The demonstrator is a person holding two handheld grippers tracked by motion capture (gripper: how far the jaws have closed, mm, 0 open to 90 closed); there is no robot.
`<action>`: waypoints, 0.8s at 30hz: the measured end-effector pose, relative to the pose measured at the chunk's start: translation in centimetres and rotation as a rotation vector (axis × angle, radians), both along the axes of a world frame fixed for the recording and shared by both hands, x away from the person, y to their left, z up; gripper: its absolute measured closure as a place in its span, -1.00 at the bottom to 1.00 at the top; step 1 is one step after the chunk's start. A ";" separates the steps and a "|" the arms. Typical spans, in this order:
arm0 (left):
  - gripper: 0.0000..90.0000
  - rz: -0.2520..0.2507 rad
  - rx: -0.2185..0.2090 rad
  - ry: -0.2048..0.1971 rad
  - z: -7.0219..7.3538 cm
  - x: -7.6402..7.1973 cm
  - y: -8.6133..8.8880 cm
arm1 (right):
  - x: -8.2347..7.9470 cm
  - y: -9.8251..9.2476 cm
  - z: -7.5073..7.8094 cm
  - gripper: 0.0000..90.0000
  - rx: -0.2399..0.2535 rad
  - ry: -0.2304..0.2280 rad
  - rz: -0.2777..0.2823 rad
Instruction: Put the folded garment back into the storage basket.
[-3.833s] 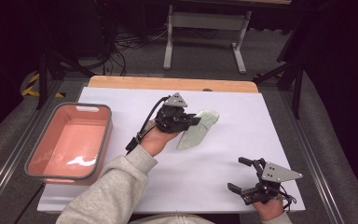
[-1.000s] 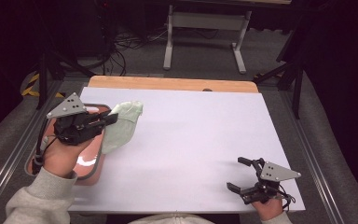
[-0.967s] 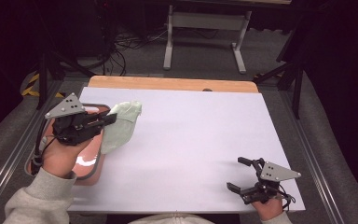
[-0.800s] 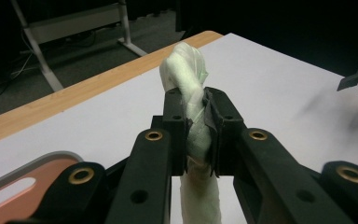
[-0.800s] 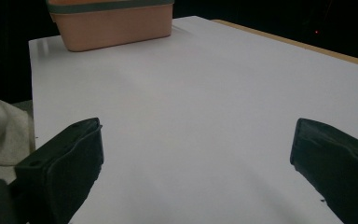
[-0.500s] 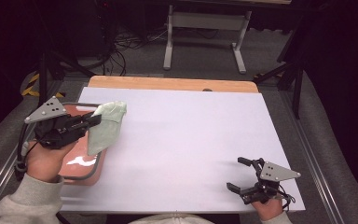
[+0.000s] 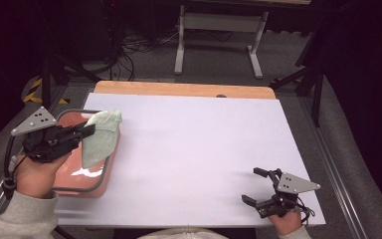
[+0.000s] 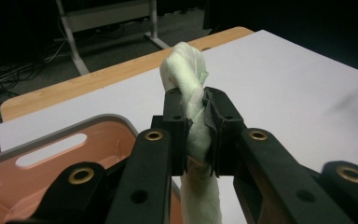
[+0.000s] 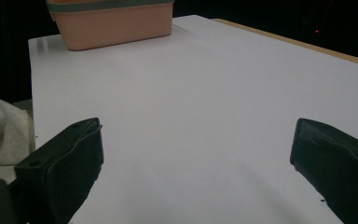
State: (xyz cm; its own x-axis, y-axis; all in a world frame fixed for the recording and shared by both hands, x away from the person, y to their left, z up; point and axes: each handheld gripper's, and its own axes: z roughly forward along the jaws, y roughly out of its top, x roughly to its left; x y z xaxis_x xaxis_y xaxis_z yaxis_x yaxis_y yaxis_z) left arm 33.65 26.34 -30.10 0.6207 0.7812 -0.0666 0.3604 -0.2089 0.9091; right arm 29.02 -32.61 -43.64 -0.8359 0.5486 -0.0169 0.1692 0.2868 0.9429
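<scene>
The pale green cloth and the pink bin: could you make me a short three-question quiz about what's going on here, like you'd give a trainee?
1. True or false: the left gripper is shut on the pale green cloth.
2. Where does the cloth hang? A) over the right edge of the pink bin B) flat at the table's middle C) beside the right gripper
3. How do the right gripper's jaws stand, and is anything between them?

Key: 1. True. 2. A. 3. Wide open, with nothing between them, low over the white table.
</scene>
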 end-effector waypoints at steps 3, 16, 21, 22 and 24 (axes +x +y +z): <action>0.77 0.012 0.004 0.003 -0.2 0.0 0.4 | 0.0 0.0 0.0 -0.94 0.000 0.000 0.000; 0.77 0.065 0.042 0.028 -1.5 -0.3 1.9 | 0.0 0.1 0.0 -0.94 -0.001 0.003 0.000; 0.77 0.072 0.044 0.046 -2.2 -0.1 2.4 | 0.0 0.1 0.0 -0.94 -0.005 0.003 0.002; 0.77 0.073 0.046 0.052 -2.3 -0.1 2.4 | 0.0 0.1 0.0 -0.94 -0.006 0.003 0.001; 0.77 0.074 0.050 0.060 -2.6 0.0 2.5 | 0.0 0.1 -0.1 -0.94 -0.006 0.004 0.001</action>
State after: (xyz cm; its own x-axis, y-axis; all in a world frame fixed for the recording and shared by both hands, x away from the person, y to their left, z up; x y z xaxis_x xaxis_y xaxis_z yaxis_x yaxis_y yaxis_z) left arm 33.67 28.82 -32.72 0.5570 0.8282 -0.0621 0.4303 -0.2238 0.8745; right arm 29.03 -32.46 -43.69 -0.8366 0.5476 -0.0167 0.1727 0.2925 0.9406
